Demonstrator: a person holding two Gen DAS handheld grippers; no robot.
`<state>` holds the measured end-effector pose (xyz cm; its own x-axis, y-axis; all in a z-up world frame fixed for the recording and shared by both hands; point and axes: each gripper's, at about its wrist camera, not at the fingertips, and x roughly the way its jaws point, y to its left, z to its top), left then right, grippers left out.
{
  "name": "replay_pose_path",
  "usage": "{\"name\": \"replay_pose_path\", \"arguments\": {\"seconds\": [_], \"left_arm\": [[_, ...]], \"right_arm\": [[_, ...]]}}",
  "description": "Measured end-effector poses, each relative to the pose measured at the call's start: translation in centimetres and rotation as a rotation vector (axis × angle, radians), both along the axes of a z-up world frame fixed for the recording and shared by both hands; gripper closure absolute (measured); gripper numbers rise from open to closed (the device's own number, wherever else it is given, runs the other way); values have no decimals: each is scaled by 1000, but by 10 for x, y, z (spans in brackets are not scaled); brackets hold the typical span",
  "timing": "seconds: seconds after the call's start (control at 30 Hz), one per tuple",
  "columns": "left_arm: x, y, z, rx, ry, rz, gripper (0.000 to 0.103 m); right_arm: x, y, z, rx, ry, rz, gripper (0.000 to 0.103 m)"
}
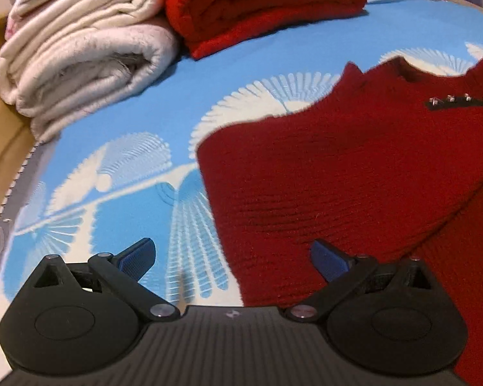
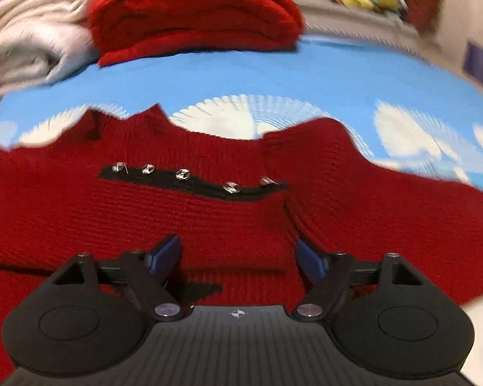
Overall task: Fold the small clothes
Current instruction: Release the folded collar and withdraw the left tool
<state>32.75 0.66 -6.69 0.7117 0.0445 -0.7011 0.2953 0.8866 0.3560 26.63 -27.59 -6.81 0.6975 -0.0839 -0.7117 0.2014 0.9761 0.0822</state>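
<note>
Spread flat on the blue-and-white patterned bed cover, neckline away from the cameras, with one sleeve already laid across the body: the red knitted sweater, ready for its next fold. Left claw wide and empty over the sweater's near edge; right claw wide too, nothing between the pads, above the body. Stacked at the far end, out of the way: a folded red blanket and white towels.

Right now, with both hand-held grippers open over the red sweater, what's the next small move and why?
Probably close the left hand-held gripper on the red sweater at its near left edge. Both it and the right hand-held gripper are open and empty, and the sweater lies flat on the blue sheet, apparently part-folded.
</note>
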Motion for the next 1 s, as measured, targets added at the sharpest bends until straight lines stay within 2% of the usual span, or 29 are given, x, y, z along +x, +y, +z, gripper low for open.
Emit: {"name": "replay_pose_path", "arguments": {"seconds": [0.1, 0.2, 0.33, 0.47, 0.53, 0.63, 0.77, 1.0], "left_arm": [[-14, 2, 30, -43, -23, 39, 0], [-40, -2, 57, -89, -6, 77, 0], [-104, -14, 78, -102, -14, 134, 0], [-186, -24, 79, -132, 12, 163, 0], [-216, -30, 69, -146, 18, 187, 0], [-238, -44, 48, -135, 23, 192, 0], [-239, -63, 29, -139, 25, 187, 0], [-227, -71, 24, -161, 37, 160, 0]], "right_arm": [[-49, -20, 32, 172, -27, -69, 20], [-118, -26, 60, 248, -88, -63, 10], [-214, -23, 81, 281, -169, -71, 6], [-271, -22, 73, 272, -222, -110, 4], [-276, -22, 64, 254, -165, -125, 4], [-275, -27, 61, 275, -161, -120, 4], [-275, -30, 57, 249, -156, -146, 4], [-274, -29, 54, 185, -150, -123, 4]]}}
